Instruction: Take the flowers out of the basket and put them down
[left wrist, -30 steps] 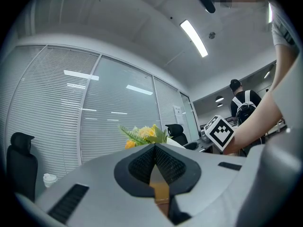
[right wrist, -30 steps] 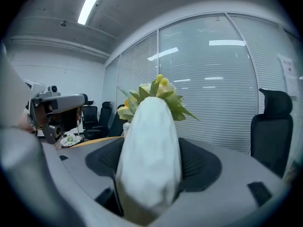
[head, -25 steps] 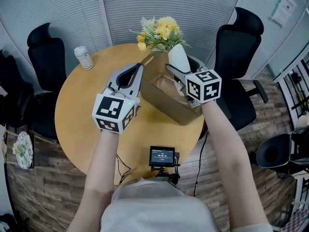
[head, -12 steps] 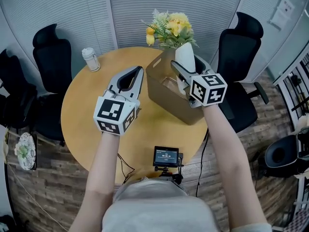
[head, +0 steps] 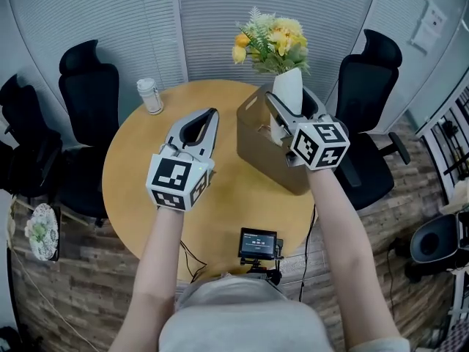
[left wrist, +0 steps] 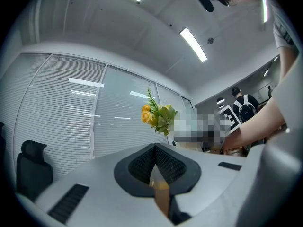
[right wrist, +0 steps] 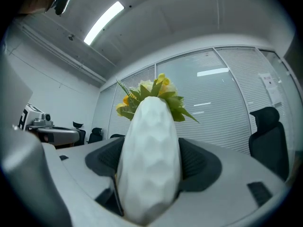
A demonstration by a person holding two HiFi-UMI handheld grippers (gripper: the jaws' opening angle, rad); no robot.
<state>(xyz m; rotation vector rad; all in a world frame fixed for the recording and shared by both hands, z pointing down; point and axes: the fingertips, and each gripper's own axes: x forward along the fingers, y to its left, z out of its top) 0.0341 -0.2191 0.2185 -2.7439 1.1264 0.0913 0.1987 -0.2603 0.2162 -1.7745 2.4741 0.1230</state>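
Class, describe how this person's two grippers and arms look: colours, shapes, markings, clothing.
The left gripper and the right gripper are both light grey, with long tapering jaws lined with black ribbed pads. Each carries a white marker cube printed with black square patterns. The forearms are bare, and the person wears a pale grey top.

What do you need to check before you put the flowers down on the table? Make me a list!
1. Grip: the right gripper clamps the white vase on both sides: ok.
2. Vase upright, flowers on top: ok.
3. Vase bottom clear of the basket rim: cannot tell, the gripper hides it.
4. Bare table beside the basket: ok.
5. Left gripper, shut and empty, hangs over that bare part: not ok, it should probably move aside.
6. Bottle near the far edge, out of the way: ok.
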